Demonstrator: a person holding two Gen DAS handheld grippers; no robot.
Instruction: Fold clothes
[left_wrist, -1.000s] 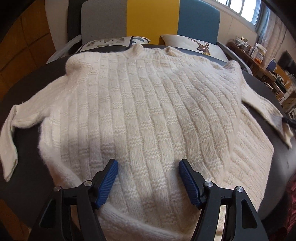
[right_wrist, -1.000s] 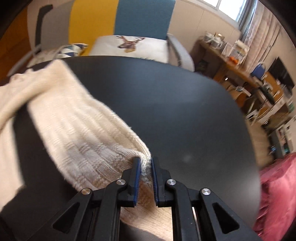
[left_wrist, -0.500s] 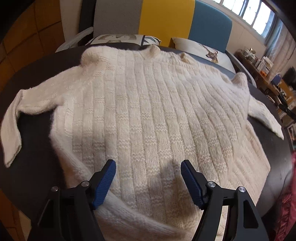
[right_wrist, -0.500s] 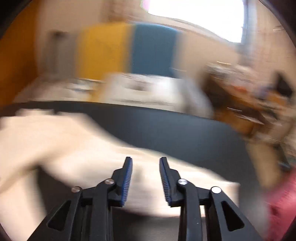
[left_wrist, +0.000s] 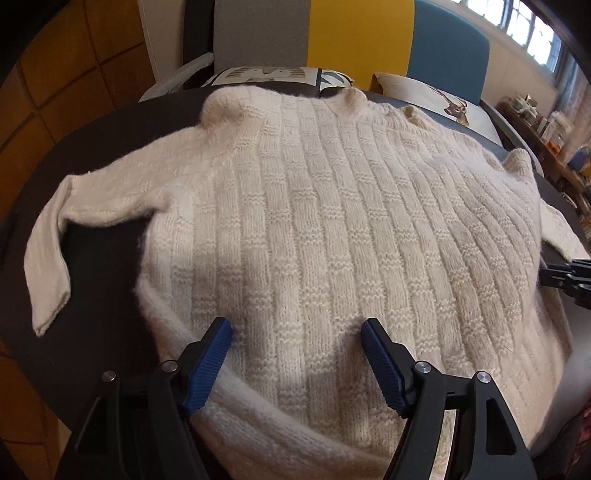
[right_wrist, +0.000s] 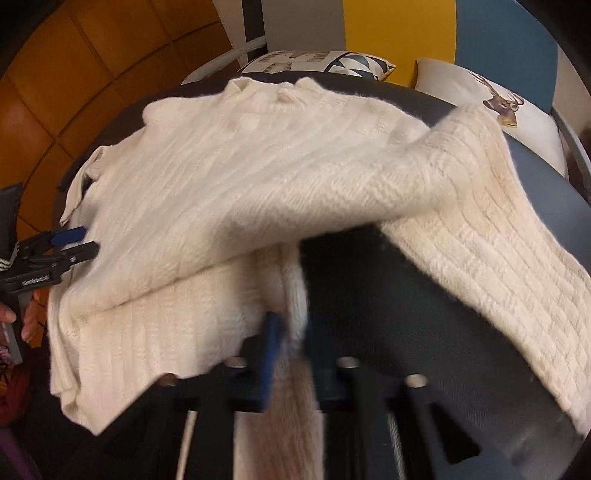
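Left wrist view: cream sweater (left_wrist: 314, 229) lies spread on the dark tabletop (left_wrist: 103, 332); left gripper (left_wrist: 297, 332) fingers stand wide apart over its hem, holding nothing. Right gripper (right_wrist: 290, 332) fingers are clamped on the sweater's side edge.

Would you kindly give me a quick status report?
Left gripper open over sweater hem. Right gripper shut on sweater's side edge, lifting it. Nothing in the way.

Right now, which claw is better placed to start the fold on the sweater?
Right. The right claw is shut on the sweater at its side edge; the left claw hovers open, holding nothing.
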